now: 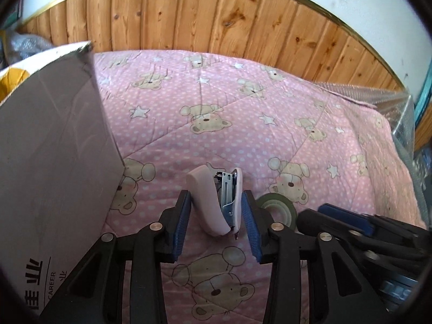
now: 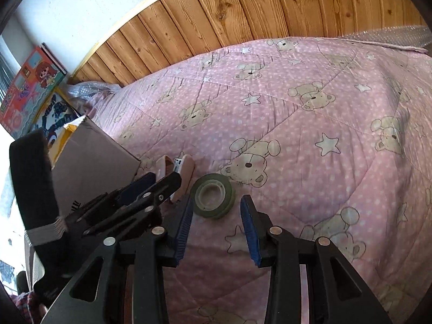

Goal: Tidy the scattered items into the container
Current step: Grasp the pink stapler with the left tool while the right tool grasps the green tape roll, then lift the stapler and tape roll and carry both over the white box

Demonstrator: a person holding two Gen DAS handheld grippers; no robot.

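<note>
A pink stapler [image 1: 213, 202] lies on the pink bear-print quilt [image 1: 216, 102], half open with its metal magazine showing. My left gripper [image 1: 216, 198] straddles it, open; both blue pads stand close beside it without pressing. A roll of green tape [image 2: 213, 195] lies flat just ahead of my right gripper [image 2: 217, 199], whose open jaws stand to either side of its near edge. In the right wrist view the left gripper [image 2: 159, 181] reaches in from the left, around the stapler [image 2: 186, 171]. The grey cardboard box [image 1: 54, 148] stands close on the left.
A wood-panelled wall [image 1: 216, 19] runs behind the bed. Bubble wrap [image 1: 399, 108] lines the quilt's right edge. Colourful picture boxes [image 2: 29, 86] lean against the wall beyond the cardboard box [image 2: 91, 156]. The right gripper [image 1: 316, 213] crowds the tape roll [image 1: 275, 205].
</note>
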